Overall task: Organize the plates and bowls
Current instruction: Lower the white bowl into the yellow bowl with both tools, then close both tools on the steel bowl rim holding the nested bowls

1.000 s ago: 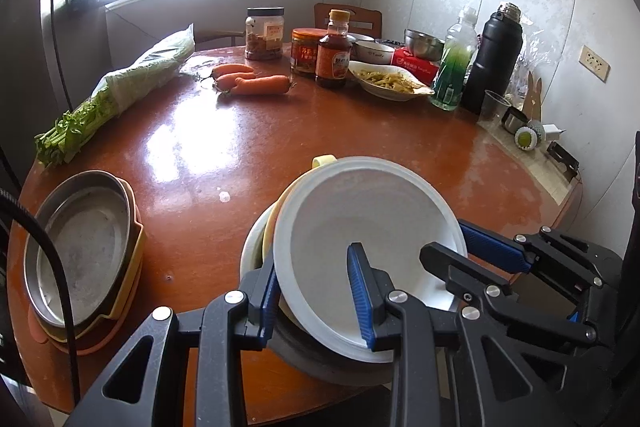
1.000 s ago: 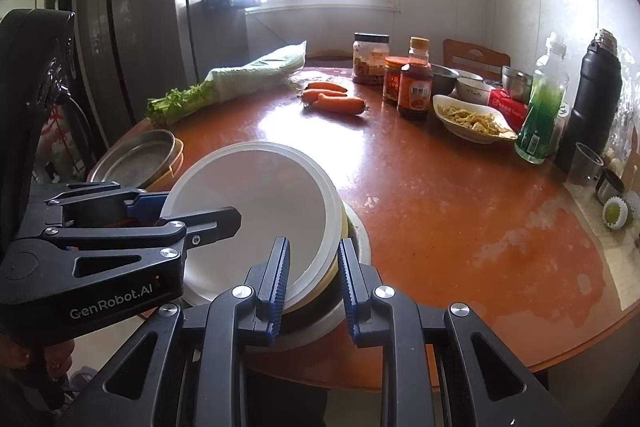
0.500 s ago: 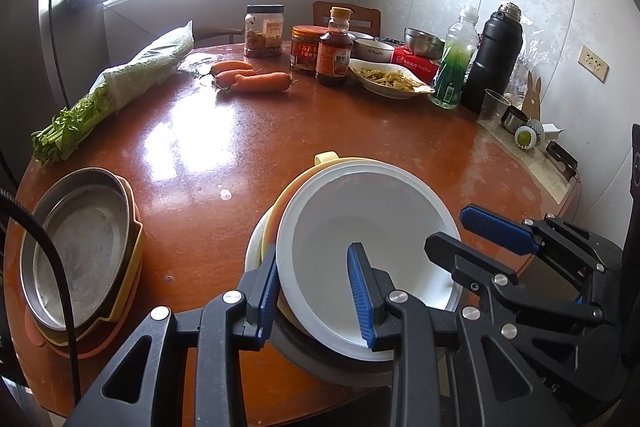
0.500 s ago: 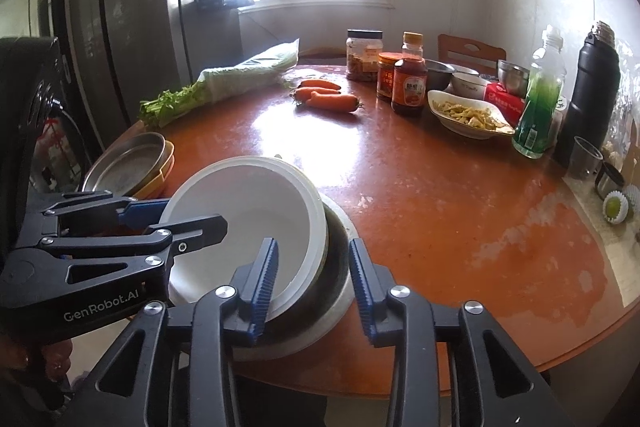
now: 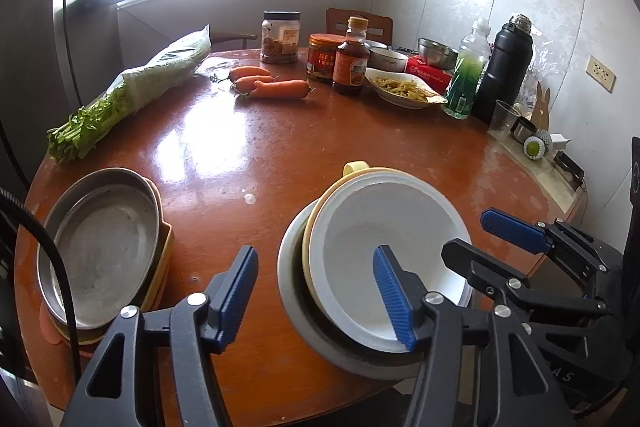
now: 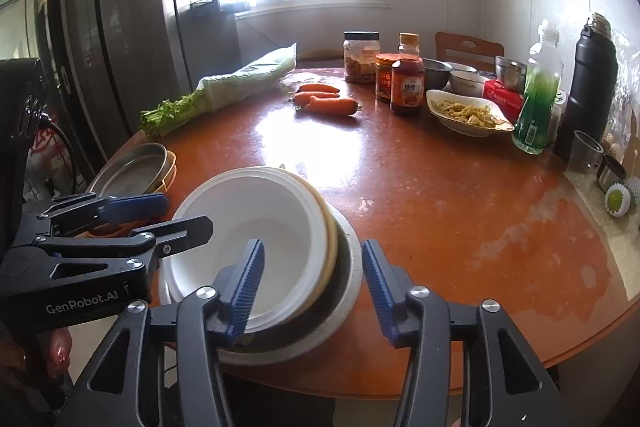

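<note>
a: what carries it all?
b: a round brown table [image 5: 320, 147], glossy.
a: near edge?
b: a bowl stack [image 5: 372, 267], and left of it a pan stack [image 5: 100, 247].
a: farther back?
b: bagged greens [image 5: 132, 91], carrots [image 5: 272, 85], jars [image 5: 280, 37], a sauce bottle [image 5: 351, 61], a food dish [image 5: 404, 91], a green bottle [image 5: 466, 83], a black flask [image 5: 502, 71].

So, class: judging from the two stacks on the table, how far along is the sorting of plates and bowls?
Done: white bowl nested in the near stack; metal plate tops the other. In hand: nothing; left gripper and right gripper have just been opening around the bowl's rim. Left: far bowls.
</note>
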`<state>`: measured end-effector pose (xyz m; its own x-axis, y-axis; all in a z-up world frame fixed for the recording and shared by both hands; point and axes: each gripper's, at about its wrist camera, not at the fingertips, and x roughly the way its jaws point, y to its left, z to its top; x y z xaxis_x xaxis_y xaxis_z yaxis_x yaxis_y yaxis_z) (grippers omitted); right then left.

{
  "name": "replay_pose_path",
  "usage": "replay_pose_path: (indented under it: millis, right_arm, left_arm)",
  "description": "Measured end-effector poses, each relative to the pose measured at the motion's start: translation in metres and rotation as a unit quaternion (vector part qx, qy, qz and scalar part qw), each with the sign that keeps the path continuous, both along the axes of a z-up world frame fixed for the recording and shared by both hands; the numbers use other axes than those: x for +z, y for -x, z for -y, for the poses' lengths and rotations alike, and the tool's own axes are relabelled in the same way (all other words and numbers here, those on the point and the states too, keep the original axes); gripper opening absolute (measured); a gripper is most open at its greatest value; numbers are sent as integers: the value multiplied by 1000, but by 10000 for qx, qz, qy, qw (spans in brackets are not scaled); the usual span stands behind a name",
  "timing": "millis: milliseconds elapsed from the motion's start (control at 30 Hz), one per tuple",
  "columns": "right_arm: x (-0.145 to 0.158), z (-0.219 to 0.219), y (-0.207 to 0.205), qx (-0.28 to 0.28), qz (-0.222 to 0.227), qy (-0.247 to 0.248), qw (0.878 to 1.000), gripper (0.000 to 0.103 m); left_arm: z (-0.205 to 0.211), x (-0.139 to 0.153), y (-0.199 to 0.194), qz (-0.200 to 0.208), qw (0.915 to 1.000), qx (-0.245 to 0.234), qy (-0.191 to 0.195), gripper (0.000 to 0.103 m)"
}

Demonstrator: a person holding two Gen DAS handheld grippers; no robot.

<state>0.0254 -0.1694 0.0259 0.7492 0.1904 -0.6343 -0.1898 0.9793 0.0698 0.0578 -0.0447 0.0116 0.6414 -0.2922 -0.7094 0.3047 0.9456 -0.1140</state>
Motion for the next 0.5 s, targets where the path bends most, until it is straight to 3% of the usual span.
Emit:
replay_pose_path:
  millis: [500]
  right_arm:
    - [-23,9,-18,-156,-491,-257,9983,64]
  left_arm:
    - [-1,-27,-18,-416,9991,80,6,66]
